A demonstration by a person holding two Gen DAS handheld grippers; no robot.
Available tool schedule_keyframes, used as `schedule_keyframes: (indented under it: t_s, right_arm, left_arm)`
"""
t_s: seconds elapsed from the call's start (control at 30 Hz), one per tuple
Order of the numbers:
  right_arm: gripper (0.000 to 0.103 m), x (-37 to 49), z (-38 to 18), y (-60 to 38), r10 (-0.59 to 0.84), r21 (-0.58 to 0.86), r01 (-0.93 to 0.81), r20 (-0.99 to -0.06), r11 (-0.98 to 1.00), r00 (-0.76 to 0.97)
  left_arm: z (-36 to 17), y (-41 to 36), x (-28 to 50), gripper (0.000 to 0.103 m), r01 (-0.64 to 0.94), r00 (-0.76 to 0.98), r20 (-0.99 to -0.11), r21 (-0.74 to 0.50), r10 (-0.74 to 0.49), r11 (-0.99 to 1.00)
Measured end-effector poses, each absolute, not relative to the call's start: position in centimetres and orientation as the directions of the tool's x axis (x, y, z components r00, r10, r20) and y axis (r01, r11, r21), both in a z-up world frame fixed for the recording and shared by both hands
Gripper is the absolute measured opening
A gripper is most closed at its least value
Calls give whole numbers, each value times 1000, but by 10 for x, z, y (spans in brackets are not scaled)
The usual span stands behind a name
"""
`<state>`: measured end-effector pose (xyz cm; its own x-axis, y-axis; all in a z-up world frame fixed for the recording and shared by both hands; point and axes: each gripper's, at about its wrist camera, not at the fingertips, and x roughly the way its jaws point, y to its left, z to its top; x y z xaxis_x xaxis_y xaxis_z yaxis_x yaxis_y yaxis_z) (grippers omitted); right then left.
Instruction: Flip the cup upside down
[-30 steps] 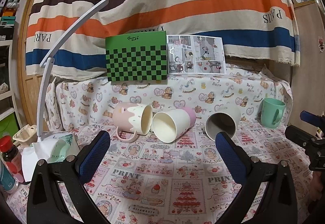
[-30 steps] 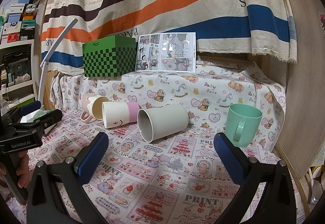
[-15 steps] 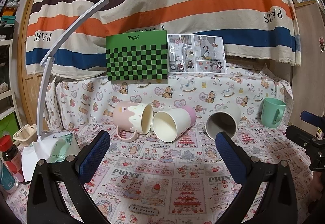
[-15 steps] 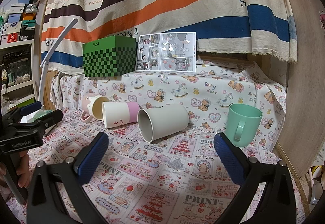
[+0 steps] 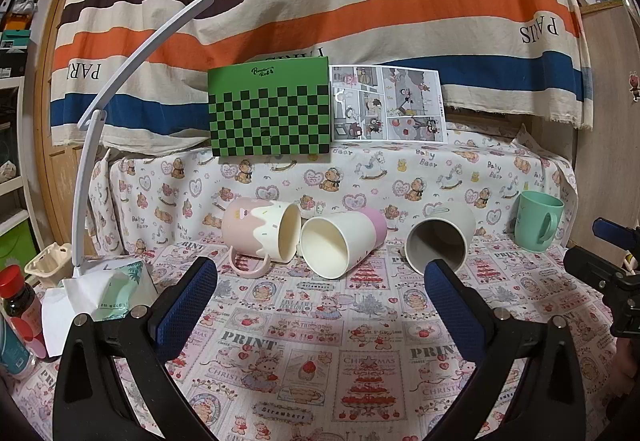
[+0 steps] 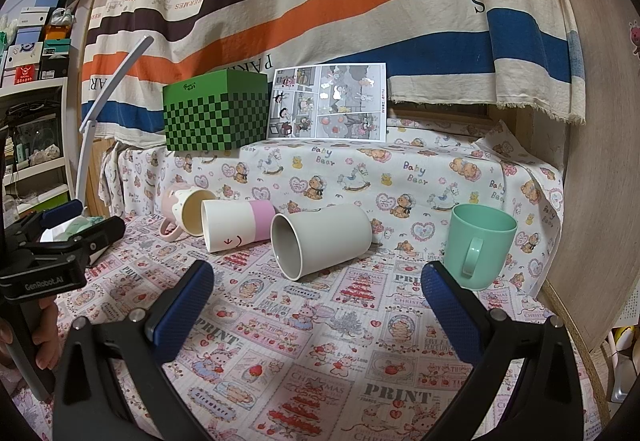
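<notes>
Three cups lie on their sides on the printed tablecloth, mouths toward me: a pink mug with a handle (image 5: 260,231) (image 6: 187,210), a white cup with a pink band (image 5: 340,241) (image 6: 236,225), and a grey cup (image 5: 440,239) (image 6: 320,241). A green mug (image 5: 538,221) (image 6: 478,245) stands upright at the right. My left gripper (image 5: 320,281) is open and empty, a little short of the white cup. My right gripper (image 6: 316,285) is open and empty, just before the grey cup. Each gripper also shows at the edge of the other view.
A green checkered box (image 5: 270,111) and a comic sheet (image 5: 388,109) stand on the raised ledge behind. A white lamp arm (image 5: 120,89), tissue pack (image 5: 116,289) and red-capped bottle (image 5: 18,301) are at the left. A wooden panel (image 6: 592,161) bounds the right.
</notes>
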<state>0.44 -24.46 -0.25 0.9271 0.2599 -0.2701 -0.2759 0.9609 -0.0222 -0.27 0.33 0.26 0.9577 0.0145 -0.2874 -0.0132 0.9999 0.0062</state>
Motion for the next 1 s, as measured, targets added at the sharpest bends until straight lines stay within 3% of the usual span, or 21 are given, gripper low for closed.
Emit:
schedule_keyframes:
  t_s: [0.8, 1.0]
  right_arm:
    - [103, 11, -4, -246, 215, -21, -232, -313, 972, 925]
    - [103, 34, -13, -273, 359, 237, -279, -444, 931, 821]
  left_arm:
    - [1, 5, -2, 103, -26, 956, -293, -8, 22, 1000]
    - [1, 5, -2, 103, -23, 956, -294, -6, 21, 1000]
